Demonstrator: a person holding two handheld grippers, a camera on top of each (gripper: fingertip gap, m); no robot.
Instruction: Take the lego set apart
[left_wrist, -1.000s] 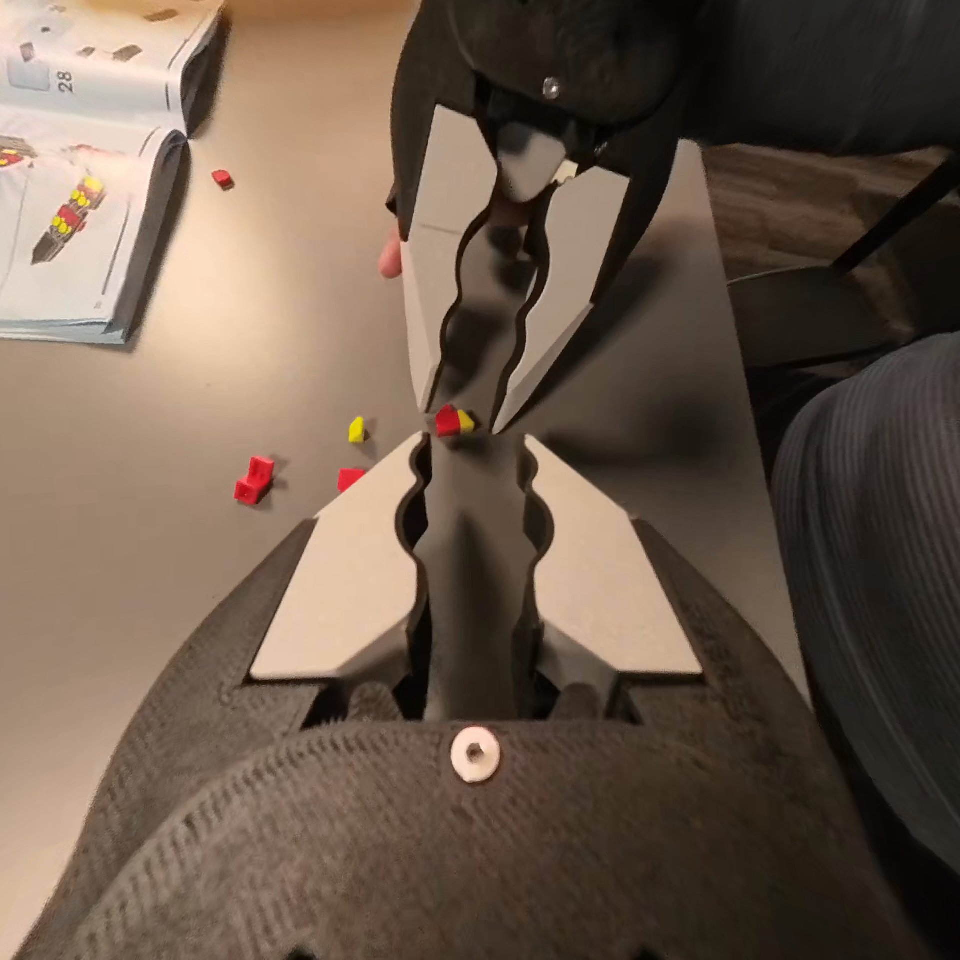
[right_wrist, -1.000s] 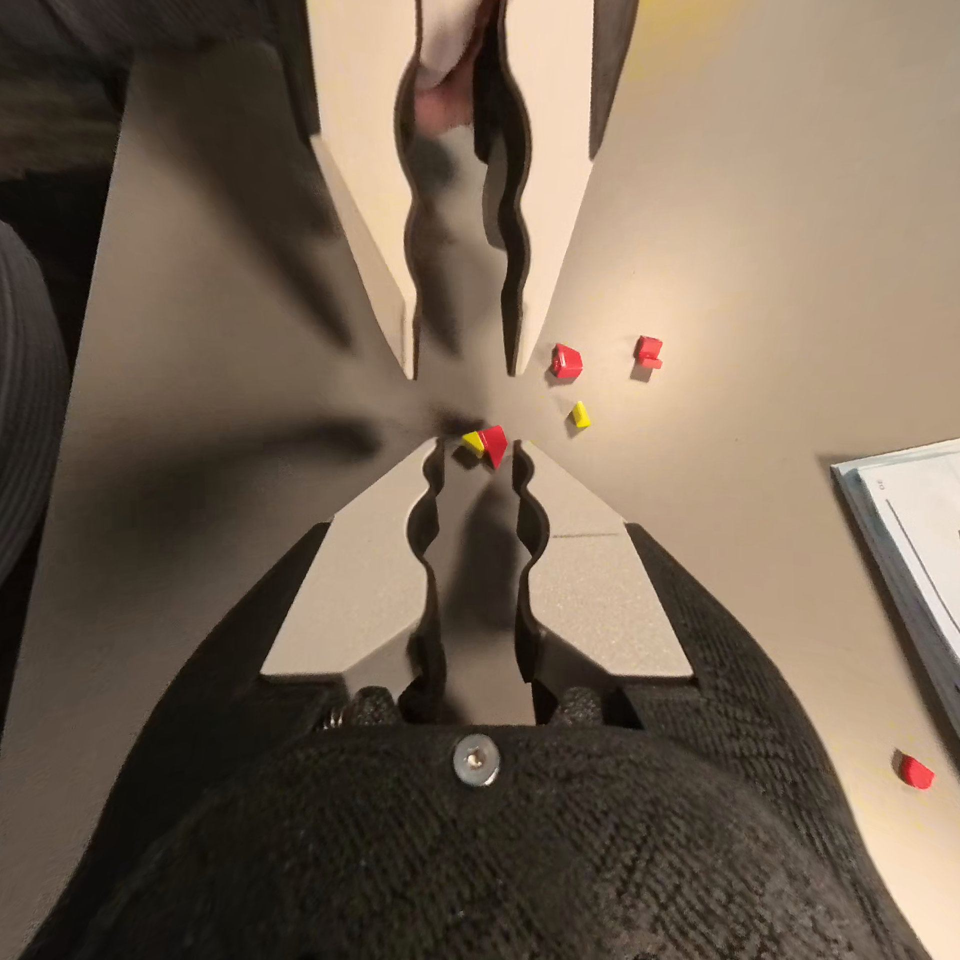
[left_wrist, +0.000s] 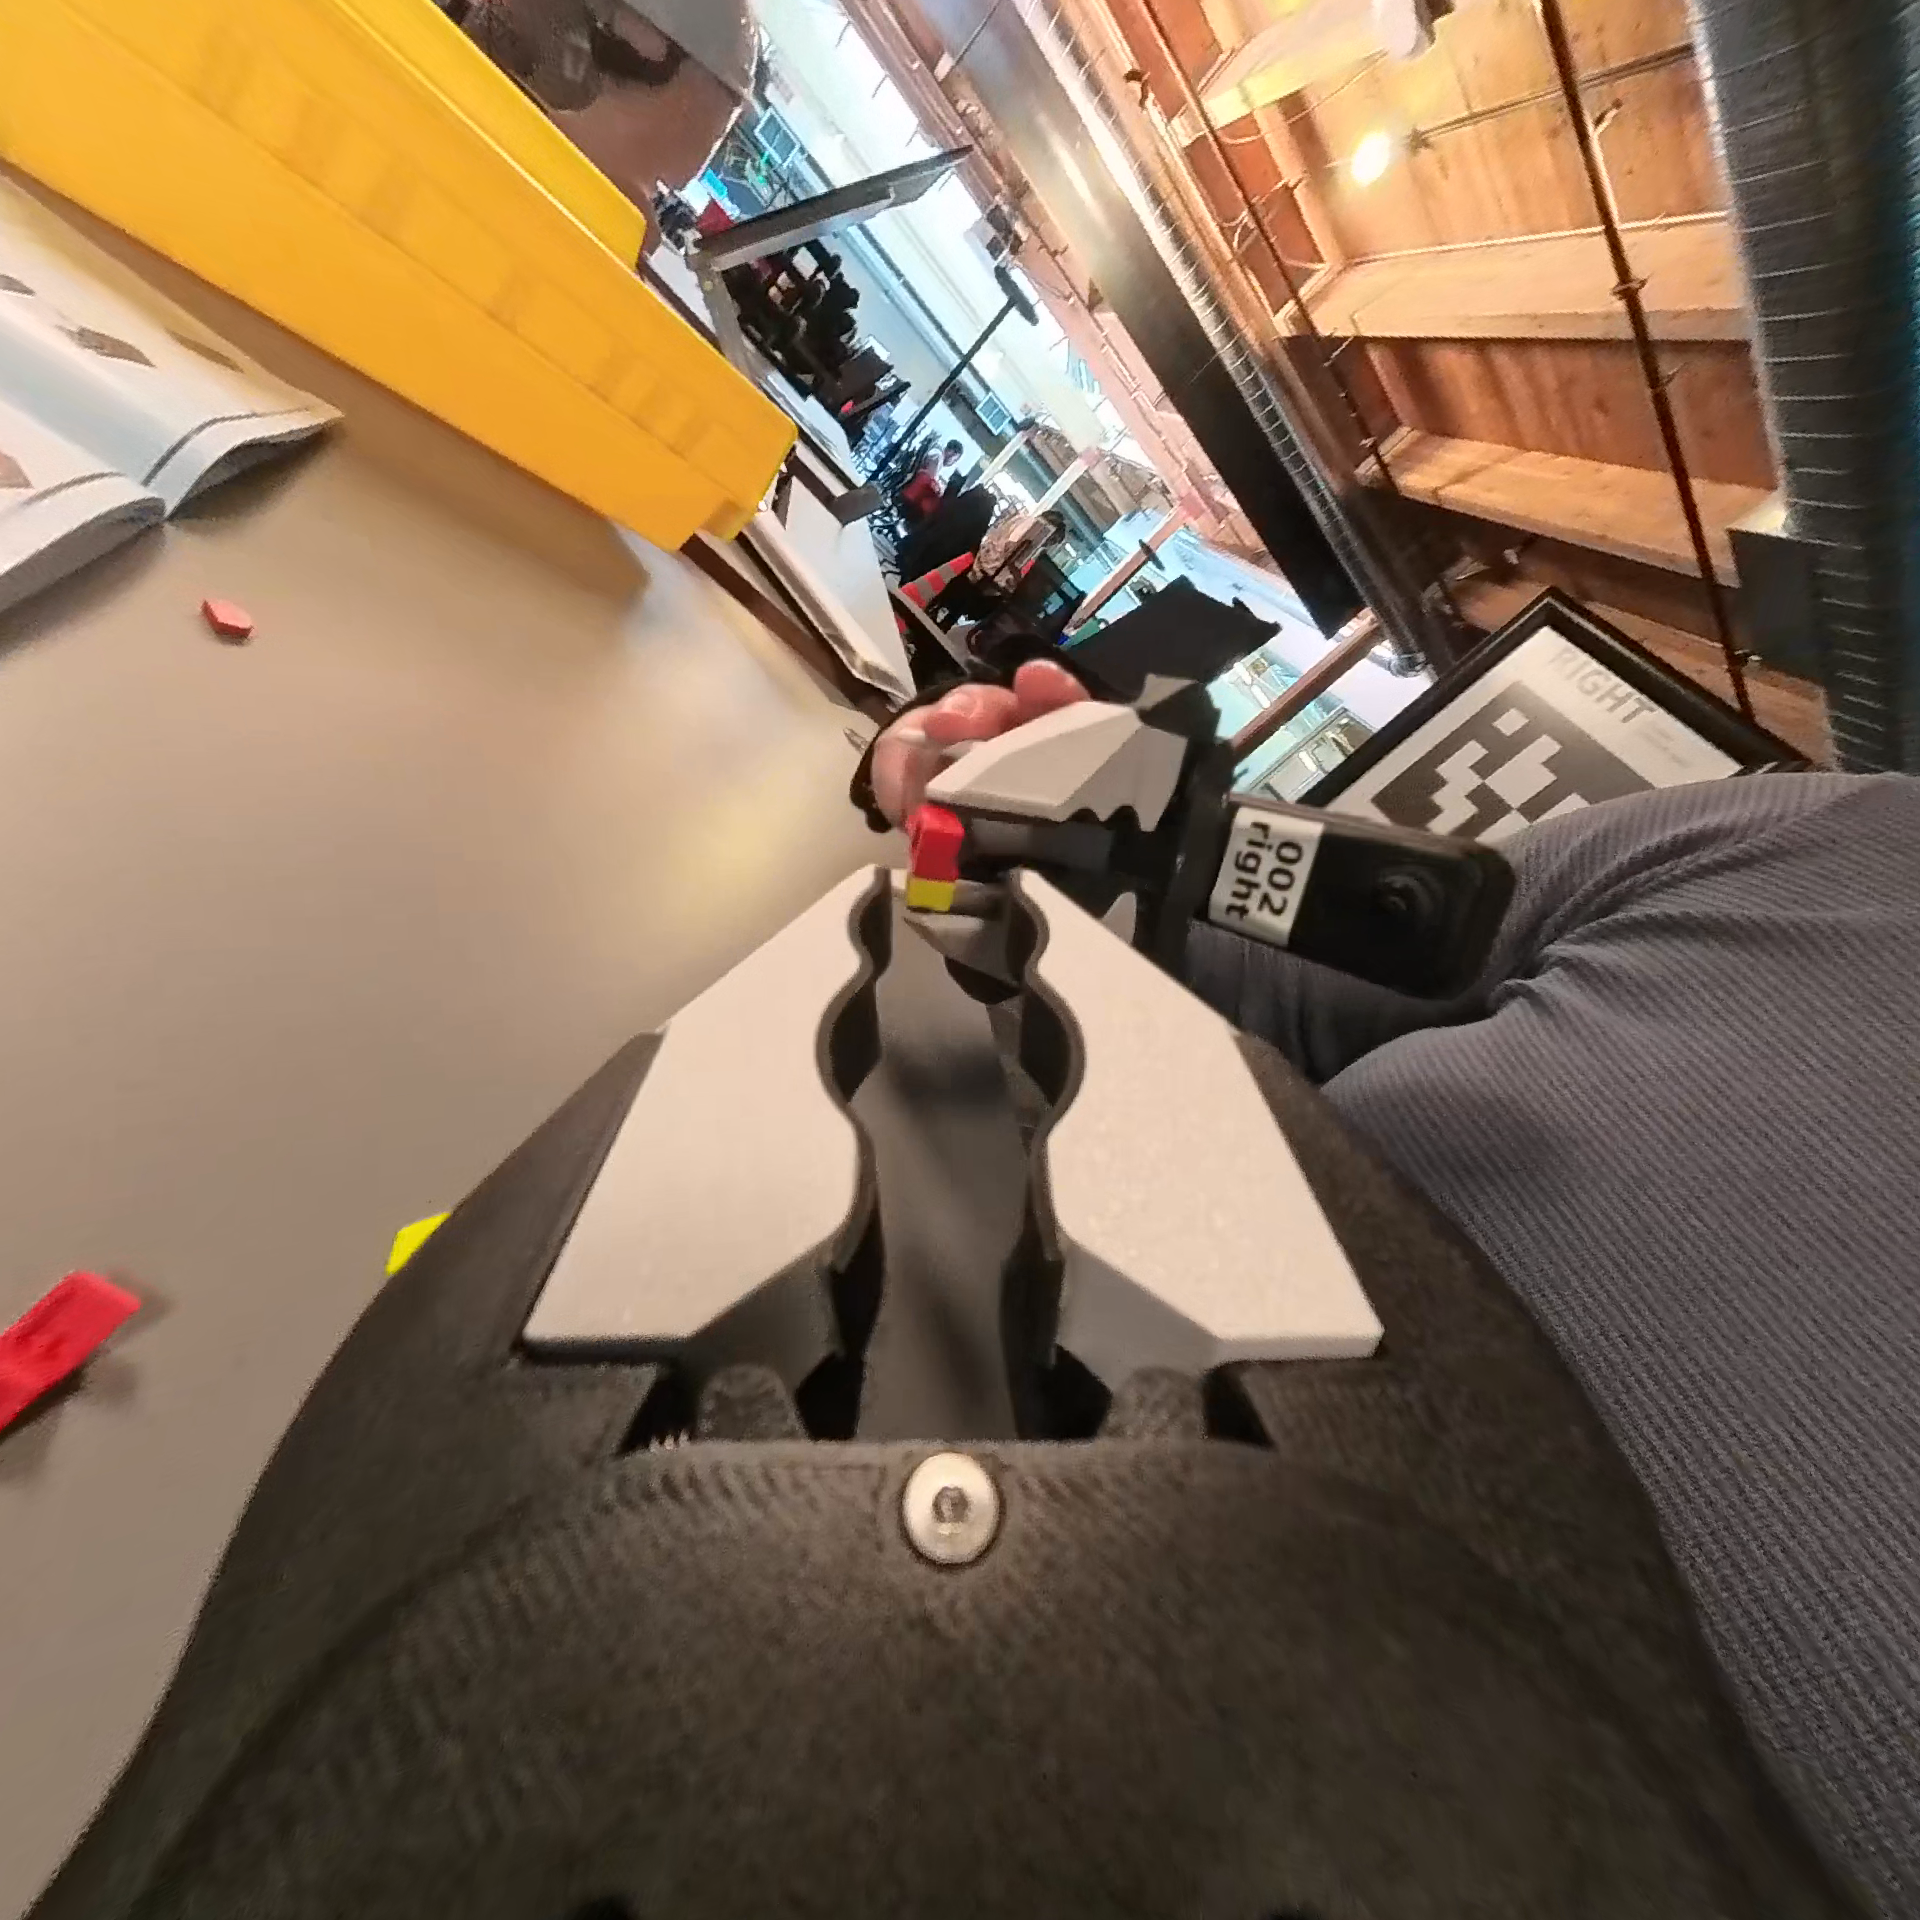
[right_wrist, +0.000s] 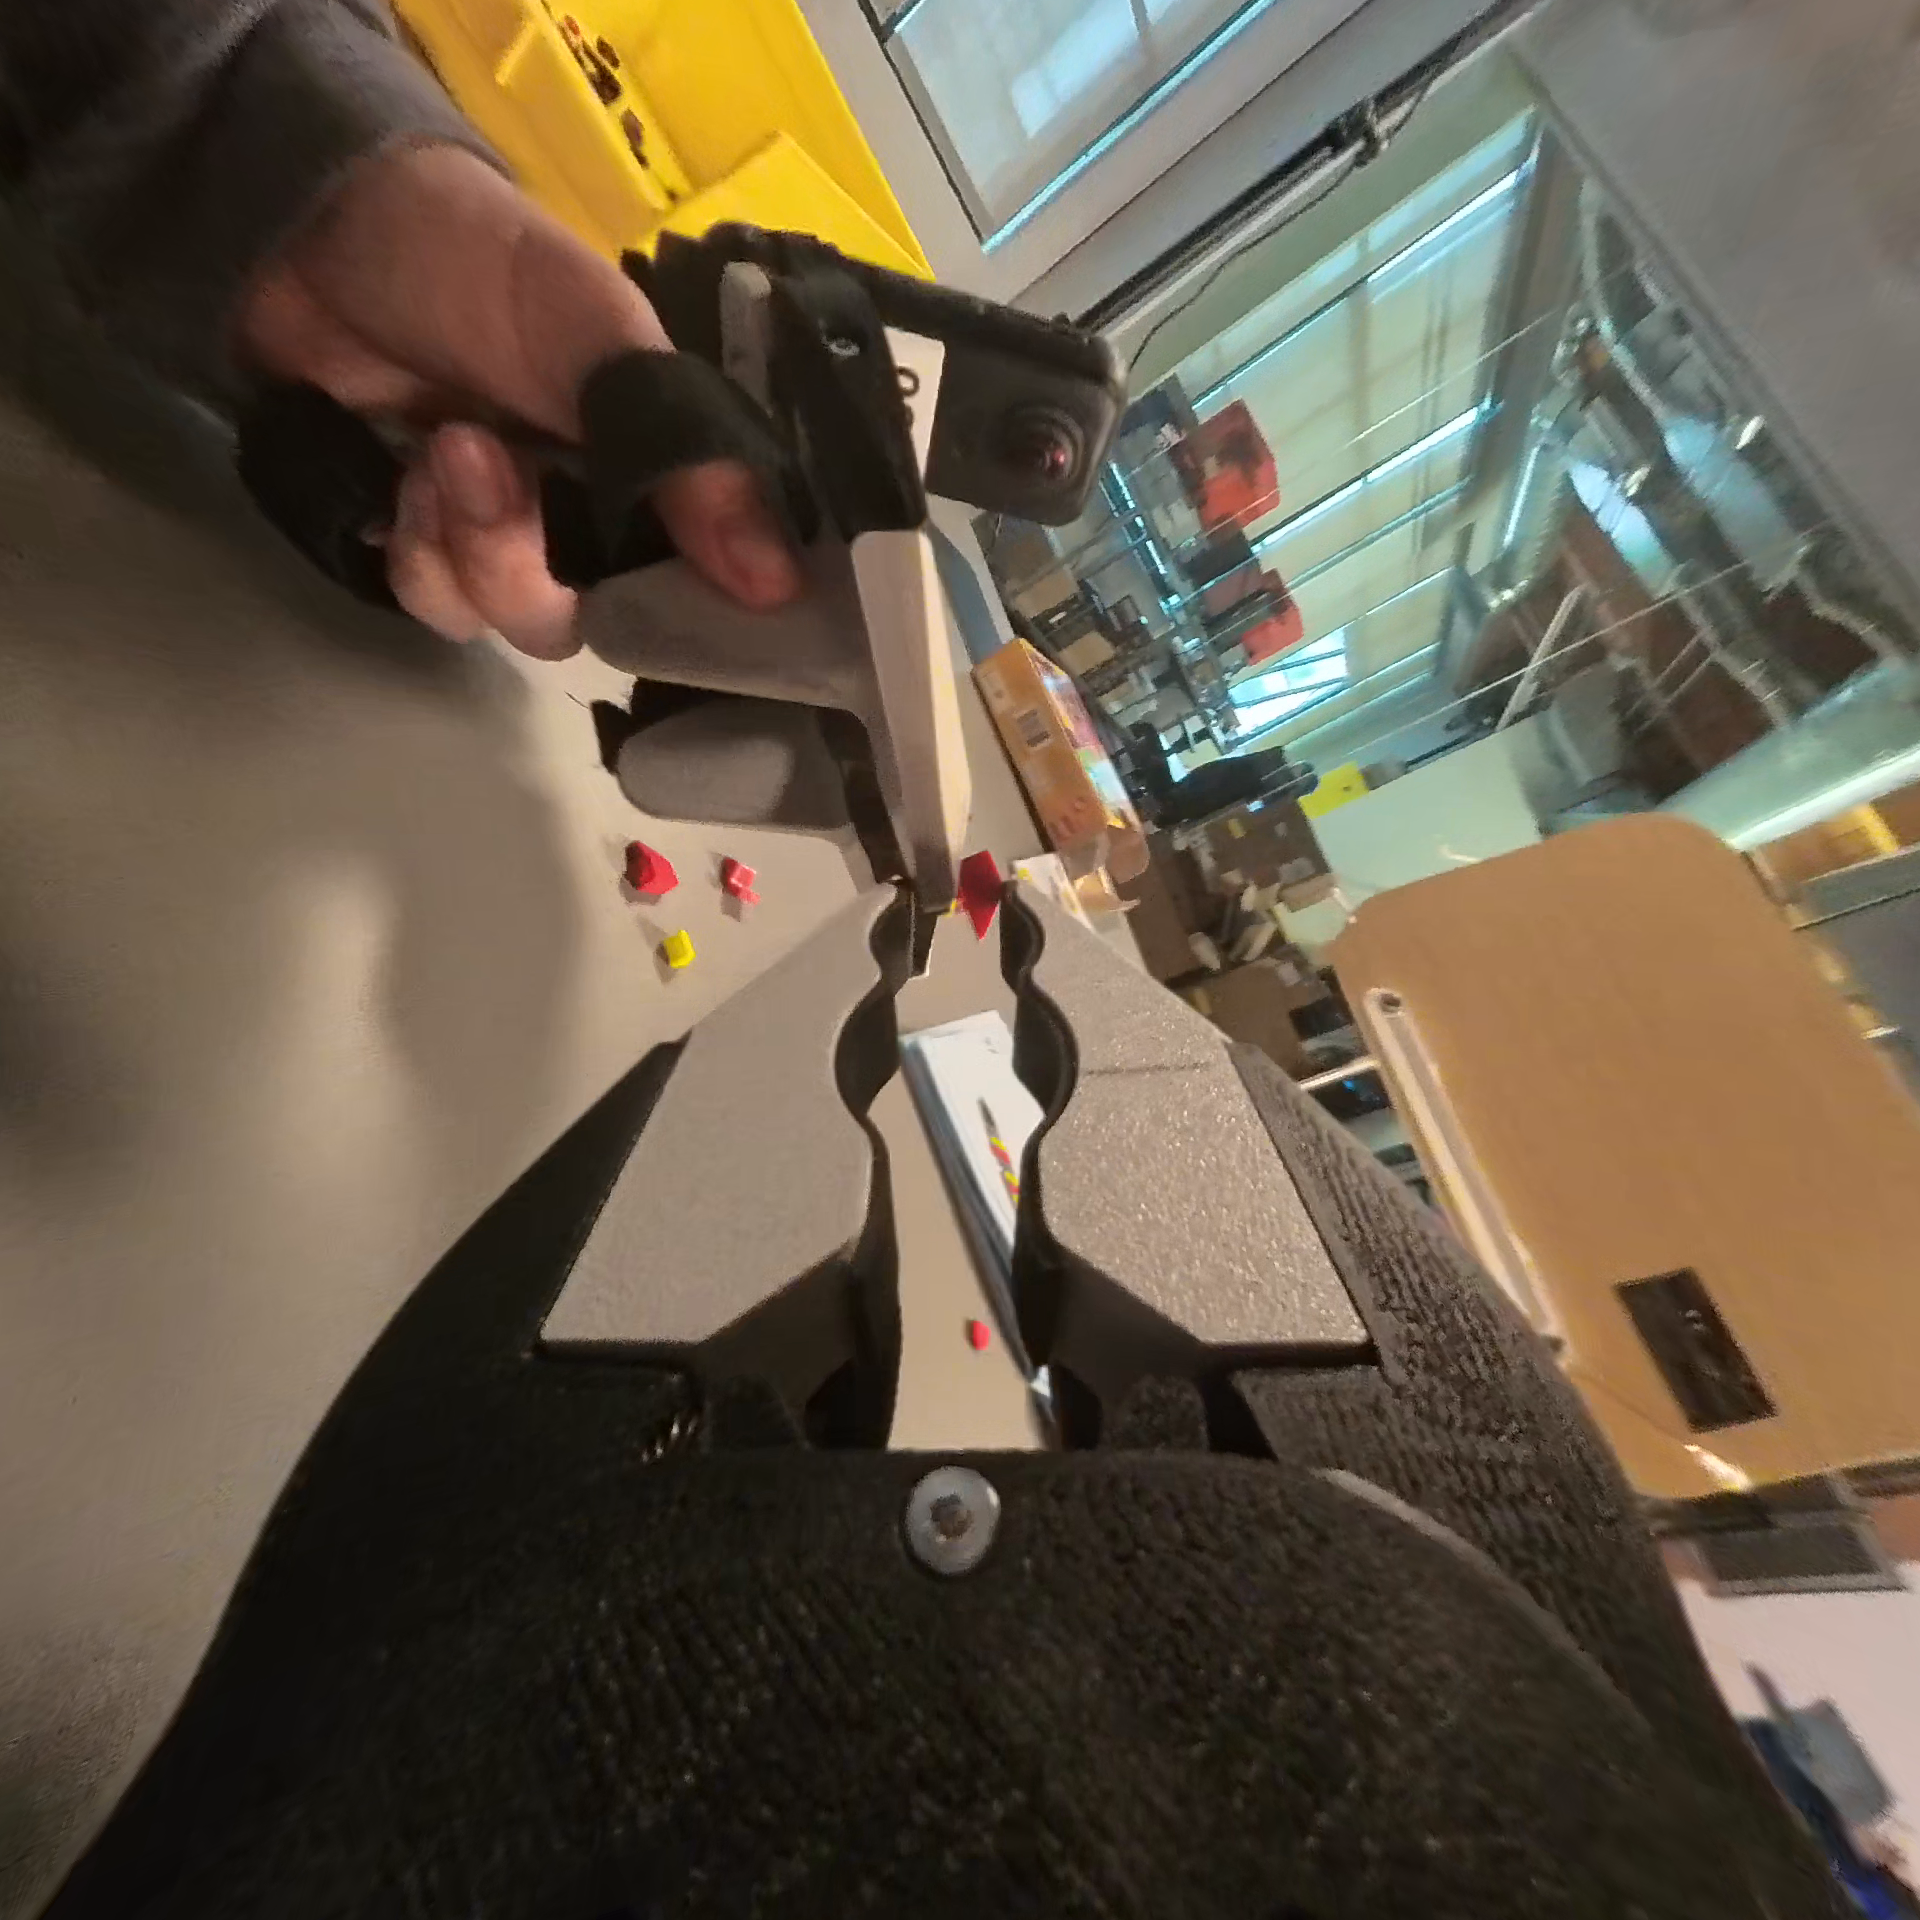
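A small lego stack, a red piece (left_wrist: 935, 840) on a yellow piece (left_wrist: 931, 894), is held in the air above the grey table (left_wrist: 436, 894). My left gripper (left_wrist: 956, 899) is shut on the yellow part at its fingertips. My right gripper (right_wrist: 958, 914) reaches in from the right in the left wrist view (left_wrist: 961, 831) and is shut on the red piece (right_wrist: 979, 885). In the right wrist view the left gripper's fingertip (right_wrist: 932, 873) comes down from above and hides most of the yellow part.
Loose red pieces (right_wrist: 649, 868) (right_wrist: 740, 878) and a yellow one (right_wrist: 677, 948) lie on the table, with another small red one (left_wrist: 229, 618) near the open instruction booklet (left_wrist: 104, 457). A yellow bin (left_wrist: 364, 208) stands at the back. The person's torso (left_wrist: 1662, 1195) is close on the right.
Both grippers have closed on the red-and-yellow stack and lifted it off the table. Both have tilted up, so the views now look across the room instead of down.
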